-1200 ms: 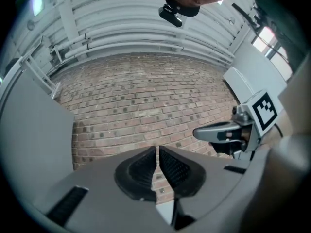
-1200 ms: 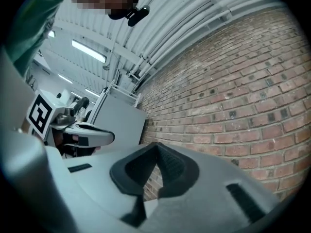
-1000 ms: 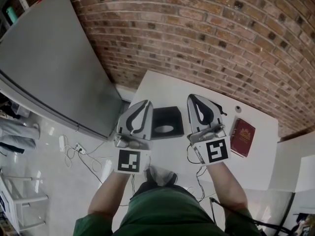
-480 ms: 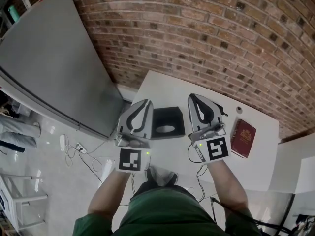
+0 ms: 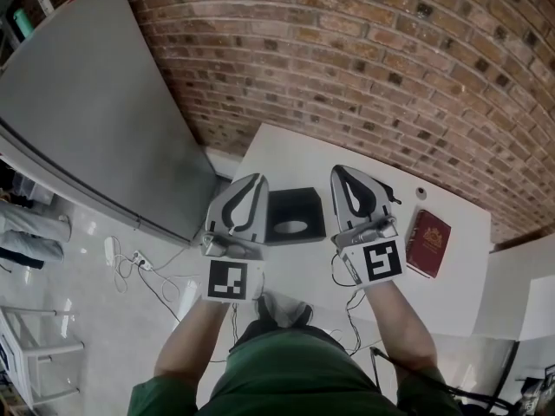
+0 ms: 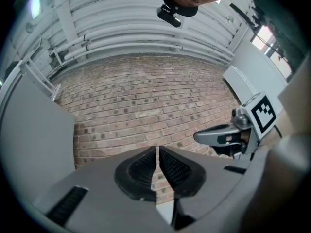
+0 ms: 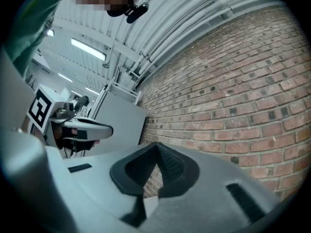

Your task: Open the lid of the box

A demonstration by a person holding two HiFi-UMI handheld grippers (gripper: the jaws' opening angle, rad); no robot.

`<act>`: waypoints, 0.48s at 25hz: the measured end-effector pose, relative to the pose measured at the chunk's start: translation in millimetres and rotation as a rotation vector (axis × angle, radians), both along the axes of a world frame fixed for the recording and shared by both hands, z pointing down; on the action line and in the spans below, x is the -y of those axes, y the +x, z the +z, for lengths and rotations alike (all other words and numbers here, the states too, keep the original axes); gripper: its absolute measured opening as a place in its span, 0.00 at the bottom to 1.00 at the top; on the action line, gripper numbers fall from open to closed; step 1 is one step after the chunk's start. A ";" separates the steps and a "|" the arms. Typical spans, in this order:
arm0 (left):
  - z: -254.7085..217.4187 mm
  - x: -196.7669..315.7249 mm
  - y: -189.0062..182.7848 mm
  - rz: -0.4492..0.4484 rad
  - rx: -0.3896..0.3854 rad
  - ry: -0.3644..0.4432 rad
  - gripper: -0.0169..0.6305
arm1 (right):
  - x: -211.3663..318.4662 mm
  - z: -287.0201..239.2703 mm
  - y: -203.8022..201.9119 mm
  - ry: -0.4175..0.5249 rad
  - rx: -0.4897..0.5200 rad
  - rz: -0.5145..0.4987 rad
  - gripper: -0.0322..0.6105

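Both tongs are clenched tight with nothing in them: the left tongs [image 5: 257, 182] and the right tongs [image 5: 340, 172] each have their two black pads pressed together, and only air and bricks show past the tips. They are held up above the white desk [image 5: 286, 159], one on each side of the black box [image 5: 295, 208], and they point at the brick wall [image 5: 347, 59], not down at the box. The box sits flat on the desk between them, near the front edge, and neither pair of tongs touches it. I think the job has not started yet. The lid looks shut, so all of it is left to do: reach down, grab the lid and lift it. Some things are hard to see. The tongs cover both sides of the box, so I cannot find where the lid meets the box or where a hinge might be. A pale oval shows on top of the box, but I cannot tell if it is a window, a hole or a handle. The two tongs cameras do not show the box at all, only the wall and the other tongs. A red book [image 5: 427, 243] lies off to the right, well apart from the box.
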State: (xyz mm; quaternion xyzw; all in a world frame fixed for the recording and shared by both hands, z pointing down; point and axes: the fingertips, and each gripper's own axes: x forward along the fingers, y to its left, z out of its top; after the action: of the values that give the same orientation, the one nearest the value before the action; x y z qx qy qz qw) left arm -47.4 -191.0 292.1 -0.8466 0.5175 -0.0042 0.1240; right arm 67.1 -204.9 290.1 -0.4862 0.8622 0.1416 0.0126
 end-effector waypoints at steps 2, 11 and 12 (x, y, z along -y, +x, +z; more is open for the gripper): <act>0.8 0.1 -0.2 -0.001 -0.001 -0.001 0.06 | 0.3 2.6 0.4 -0.003 -0.003 0.001 0.05; 4.4 1.5 -0.8 -0.007 -0.004 -0.010 0.06 | 1.2 5.9 2.3 -0.011 -0.003 -0.001 0.05; 5.2 1.5 -0.7 -0.008 -0.002 -0.011 0.06 | 1.3 6.8 2.8 -0.013 -0.002 -0.001 0.05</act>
State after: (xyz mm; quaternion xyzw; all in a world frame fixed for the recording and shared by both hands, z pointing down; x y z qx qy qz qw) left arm -48.1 -192.5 297.3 -0.8454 0.5208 -0.0068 0.1186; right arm 69.9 -206.2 296.9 -0.4859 0.8633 0.1363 0.0087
